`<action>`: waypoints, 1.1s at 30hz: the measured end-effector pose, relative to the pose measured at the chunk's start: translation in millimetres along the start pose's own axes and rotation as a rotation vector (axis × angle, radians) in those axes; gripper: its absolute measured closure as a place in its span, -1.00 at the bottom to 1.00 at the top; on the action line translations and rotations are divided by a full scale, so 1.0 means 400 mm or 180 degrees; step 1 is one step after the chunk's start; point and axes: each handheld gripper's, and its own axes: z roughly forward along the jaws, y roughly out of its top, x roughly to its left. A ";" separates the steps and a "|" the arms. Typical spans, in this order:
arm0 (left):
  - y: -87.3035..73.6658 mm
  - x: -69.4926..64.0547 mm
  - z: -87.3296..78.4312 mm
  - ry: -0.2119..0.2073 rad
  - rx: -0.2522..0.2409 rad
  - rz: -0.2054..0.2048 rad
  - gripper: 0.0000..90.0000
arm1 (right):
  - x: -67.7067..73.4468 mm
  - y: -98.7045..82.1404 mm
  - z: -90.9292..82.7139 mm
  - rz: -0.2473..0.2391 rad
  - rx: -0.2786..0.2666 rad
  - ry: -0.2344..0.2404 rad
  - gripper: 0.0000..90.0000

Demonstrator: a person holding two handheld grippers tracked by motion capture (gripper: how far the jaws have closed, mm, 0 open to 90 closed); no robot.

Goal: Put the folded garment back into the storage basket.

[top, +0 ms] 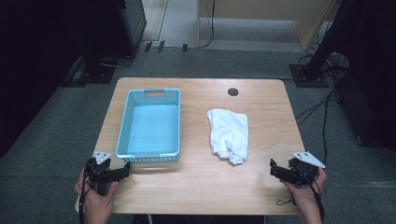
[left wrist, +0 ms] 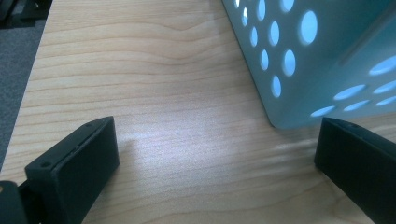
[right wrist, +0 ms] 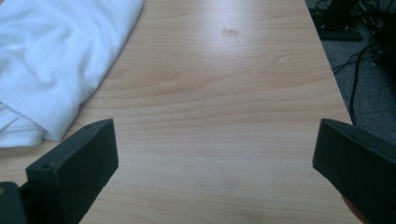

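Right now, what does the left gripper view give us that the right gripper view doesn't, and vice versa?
Left gripper view alone: the near corner of the blue basket, its perforated wall close beside one jaw of the left gripper. Right gripper view alone: the crumpled white cloth off to one side ahead of the right gripper, plus floor cables past the table edge. Shared: the wooden table, and black jaws spread wide apart with nothing between them.

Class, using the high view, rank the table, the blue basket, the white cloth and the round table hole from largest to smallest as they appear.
1. table
2. blue basket
3. white cloth
4. round table hole
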 end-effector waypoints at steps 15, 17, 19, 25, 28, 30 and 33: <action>0.000 0.000 0.000 0.0000 0.0000 -0.0001 -1.00 | 0.071 0.078 0.009 -0.0149 -0.0039 0.0027 -1.00; 0.000 0.000 0.000 0.0000 -0.0001 0.0000 -1.00 | 0.083 0.086 0.013 -0.0163 -0.0037 0.0039 -1.00; 0.000 0.000 0.000 0.0000 0.0000 0.0000 -1.00 | 0.094 0.093 0.018 -0.0176 -0.0027 0.0045 -1.00; 0.000 0.000 0.000 0.0000 0.0000 0.0000 -1.00 | 0.127 0.112 0.032 -0.0205 -0.0017 0.0091 -1.00; 0.000 0.000 0.000 0.0000 0.0000 0.0000 -1.00 | 0.145 0.121 0.039 -0.0215 -0.0022 0.0118 -1.00; 0.000 0.000 0.000 0.0000 0.0000 0.0001 -1.00 | 0.155 0.128 0.044 -0.0225 -0.0026 0.0135 -1.00; 0.000 0.000 0.000 0.0000 -0.0001 0.0000 -1.00 | 0.169 0.136 0.052 -0.0234 -0.0036 0.0157 -1.00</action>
